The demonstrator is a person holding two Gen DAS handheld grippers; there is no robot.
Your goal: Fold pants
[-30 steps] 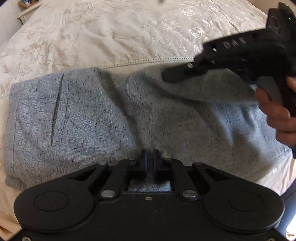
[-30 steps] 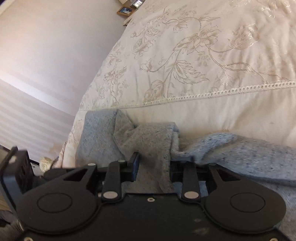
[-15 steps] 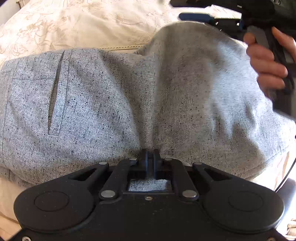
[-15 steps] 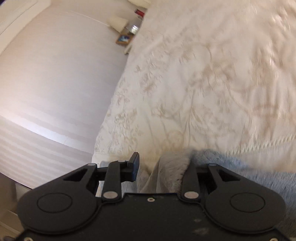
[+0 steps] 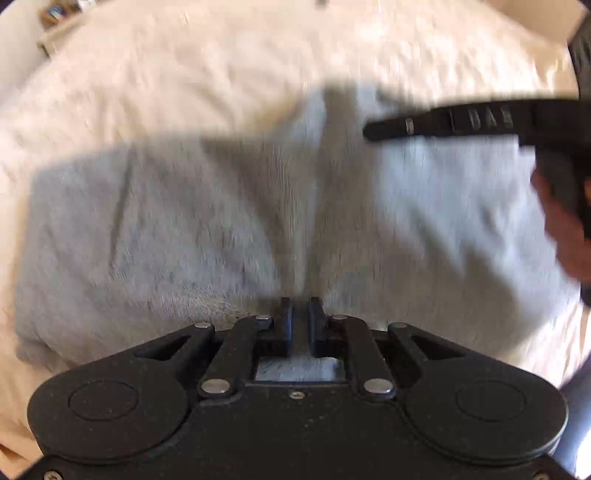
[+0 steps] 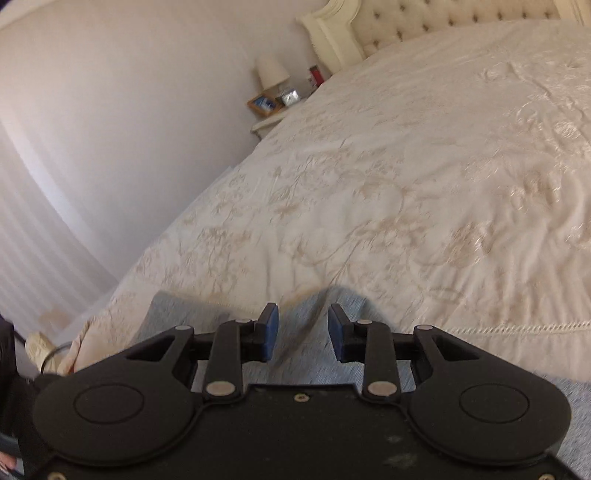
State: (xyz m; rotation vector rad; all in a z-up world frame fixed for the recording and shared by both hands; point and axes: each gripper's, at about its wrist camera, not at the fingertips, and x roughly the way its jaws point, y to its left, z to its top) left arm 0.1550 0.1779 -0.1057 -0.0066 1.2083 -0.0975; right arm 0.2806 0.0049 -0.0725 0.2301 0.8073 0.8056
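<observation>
Grey speckled pants (image 5: 229, 221) lie on the cream embroidered bedspread (image 6: 424, 192), near its front edge, already doubled over into a broad, short rectangle. A slit pocket shows on the left part, and a soft ridge runs up the middle where one layer lies over another.

Judging from that shape, at least one fold looks done; what seems left is to flatten the bulge, square the edges and perhaps fold once more into a smaller packet.

Left tongs (image 5: 300, 325) point steeply down at the near edge of the cloth. Their jaws stand narrow and are opening; grey fabric shows below them, but blur hides whether any of it is pinched in the slit. Right tongs (image 6: 302, 330) stand about half wide over the far right part of the pants with nothing between the blue pads (image 6: 269, 328), the cloth lying beneath them. In the left wrist view the same tool reaches in from the right, held by a hand (image 5: 565, 229).

A nightstand (image 6: 269, 122) with small things on it stands far off beside the headboard (image 6: 436, 26).
</observation>
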